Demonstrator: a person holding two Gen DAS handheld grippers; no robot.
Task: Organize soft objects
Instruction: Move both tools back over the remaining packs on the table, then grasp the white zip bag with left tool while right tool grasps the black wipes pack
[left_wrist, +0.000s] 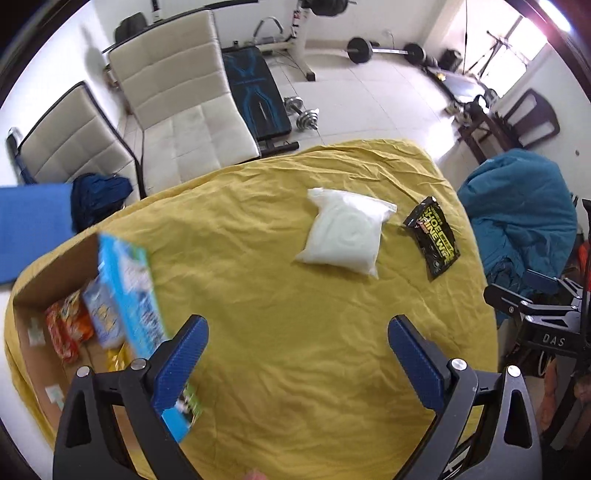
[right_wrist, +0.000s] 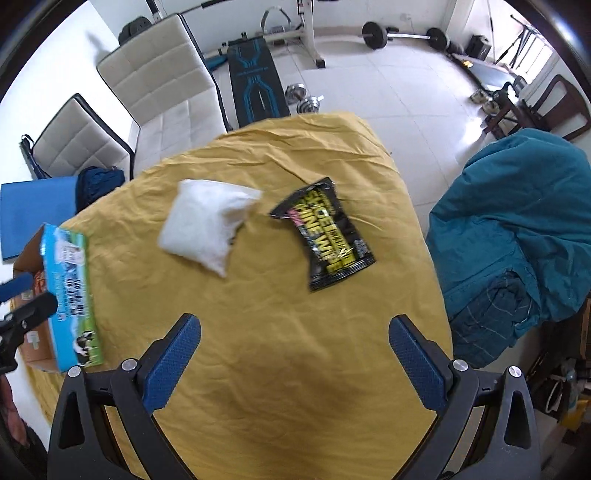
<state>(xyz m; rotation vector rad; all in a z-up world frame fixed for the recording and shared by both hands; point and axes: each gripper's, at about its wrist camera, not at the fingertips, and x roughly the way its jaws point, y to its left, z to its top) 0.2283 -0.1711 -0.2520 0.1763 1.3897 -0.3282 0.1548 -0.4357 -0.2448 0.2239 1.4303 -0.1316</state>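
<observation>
A white soft bag (left_wrist: 343, 232) (right_wrist: 207, 225) and a black-and-yellow shoe wipes packet (left_wrist: 434, 236) (right_wrist: 325, 236) lie on the yellow cloth. At the table's left edge stands an open cardboard box (left_wrist: 48, 280) holding an orange snack packet (left_wrist: 68, 325) and a light blue pack (left_wrist: 103, 317). A blue-green pack with a cow print (left_wrist: 129, 295) (right_wrist: 70, 295) leans on the box's rim, blurred, beside and partly behind my left gripper's left finger. My left gripper (left_wrist: 297, 332) is open with nothing between its fingers. Over the near cloth, my right gripper (right_wrist: 295, 332) is also open, short of the wipes packet.
The yellow cloth (left_wrist: 295, 387) covers the whole table. Two cream chairs (left_wrist: 177, 92) stand behind it, with a blue mat (left_wrist: 33, 221) at the left. A teal cloth (right_wrist: 517, 221) is draped over something on the right. Dumbbells (left_wrist: 303, 114) and a barbell lie on the floor.
</observation>
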